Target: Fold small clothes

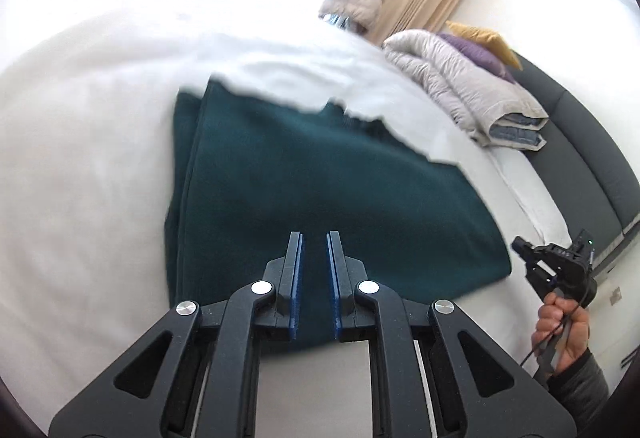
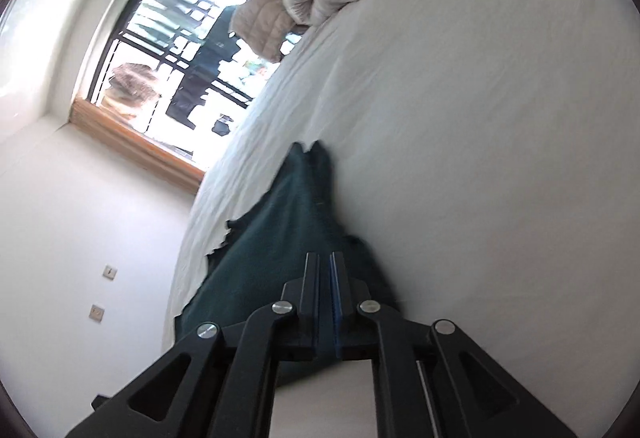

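Your left hand-held gripper (image 1: 315, 238): jaws slightly parted, nothing pinched, hovering over near edge of dark green garment (image 1: 320, 174) lying folded on white bed (image 1: 80, 158). Your right hand-held gripper (image 2: 325, 258): jaws nearly pressed together, rolled sideways, low beside garment; grip on cloth unclear. Judged step: mid-fold. Next: pinch near edge, carry it across.

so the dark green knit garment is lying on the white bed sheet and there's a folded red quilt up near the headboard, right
Not quite: the folded quilt near the dark grey headboard is pale beige, not red, as the left wrist view shows. The dark green knit garment does lie on the white bed sheet.
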The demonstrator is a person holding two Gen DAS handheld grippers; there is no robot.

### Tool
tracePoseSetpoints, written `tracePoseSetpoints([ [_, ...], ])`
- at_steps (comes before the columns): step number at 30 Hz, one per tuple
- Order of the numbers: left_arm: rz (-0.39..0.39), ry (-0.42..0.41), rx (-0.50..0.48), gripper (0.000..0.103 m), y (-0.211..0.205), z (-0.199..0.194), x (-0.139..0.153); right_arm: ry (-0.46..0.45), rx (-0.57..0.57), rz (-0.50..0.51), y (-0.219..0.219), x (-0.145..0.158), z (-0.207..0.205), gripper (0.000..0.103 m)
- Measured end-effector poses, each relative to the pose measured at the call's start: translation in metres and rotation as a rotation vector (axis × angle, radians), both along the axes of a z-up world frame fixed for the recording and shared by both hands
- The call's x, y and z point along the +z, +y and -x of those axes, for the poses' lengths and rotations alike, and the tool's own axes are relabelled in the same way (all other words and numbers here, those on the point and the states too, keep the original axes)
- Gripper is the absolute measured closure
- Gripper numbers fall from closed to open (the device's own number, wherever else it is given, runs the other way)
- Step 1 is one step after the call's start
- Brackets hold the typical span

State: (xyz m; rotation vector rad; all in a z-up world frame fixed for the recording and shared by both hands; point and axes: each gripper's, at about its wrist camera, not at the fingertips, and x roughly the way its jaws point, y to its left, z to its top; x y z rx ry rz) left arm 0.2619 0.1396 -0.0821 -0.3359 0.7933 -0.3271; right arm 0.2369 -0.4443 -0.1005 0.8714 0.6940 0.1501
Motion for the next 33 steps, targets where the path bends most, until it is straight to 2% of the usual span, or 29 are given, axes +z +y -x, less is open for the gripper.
tracePoseSetpoints([
  [2, -0.016, -0.036, -0.026, 0.092, -0.01, -0.028, 0.016, -0.014, 0.145, 0.033, 0.054, 0.011, -0.038, 0.093],
  [3, -0.035, -0.048, -0.033, 0.092, -0.014, -0.043, 0.02, -0.014, 0.213, 0.042, 0.079, 0.015, -0.056, 0.088],
  [5, -0.062, -0.014, -0.031, 0.092, -0.022, -0.079, 0.021, -0.017, 0.312, 0.034, 0.123, 0.016, -0.094, 0.084],
  [7, -0.042, -0.014, -0.017, 0.092, -0.023, -0.107, 0.019, -0.009, 0.368, 0.025, 0.159, 0.01, -0.128, 0.084],
  [9, -0.096, 0.014, -0.005, 0.092, -0.025, -0.13, 0.008, 0.03, 0.422, -0.032, 0.185, -0.008, -0.156, 0.078],
  [12, -0.144, 0.101, 0.029, 0.092, -0.016, -0.148, -0.03, 0.114, 0.415, -0.028, 0.2, -0.039, -0.183, 0.079],
  [13, -0.143, 0.116, 0.046, 0.092, -0.008, -0.149, -0.045, 0.111, 0.407, -0.046, 0.197, -0.046, -0.189, 0.09],
  [15, -0.016, 0.086, 0.046, 0.092, 0.012, -0.142, -0.062, 0.101, 0.381, -0.087, 0.183, -0.052, -0.194, 0.1],
  [16, 0.01, 0.09, 0.049, 0.092, 0.017, -0.142, -0.063, 0.086, 0.369, -0.102, 0.173, -0.052, -0.195, 0.101],
  [19, -0.011, 0.081, 0.044, 0.092, 0.013, -0.142, -0.065, 0.063, 0.308, -0.081, 0.135, -0.051, -0.194, 0.101],
  [22, 0.012, 0.066, 0.044, 0.092, 0.015, -0.14, -0.068, 0.068, 0.162, -0.117, 0.08, -0.058, -0.186, 0.101],
  [25, 0.008, 0.059, 0.045, 0.092, 0.012, -0.142, -0.069, 0.023, 0.046, -0.143, 0.035, -0.059, -0.171, 0.103],
  [27, 0.009, 0.058, 0.044, 0.092, 0.012, -0.139, -0.068, 0.007, -0.012, -0.09, 0.021, -0.056, -0.164, 0.103],
  [30, 0.014, 0.054, 0.043, 0.092, 0.014, -0.136, -0.068, -0.014, -0.07, -0.167, -0.002, -0.066, -0.156, 0.103],
  [33, 0.017, 0.05, 0.046, 0.092, 0.014, -0.134, -0.068, -0.006, -0.078, -0.131, -0.003, -0.065, -0.157, 0.103],
])
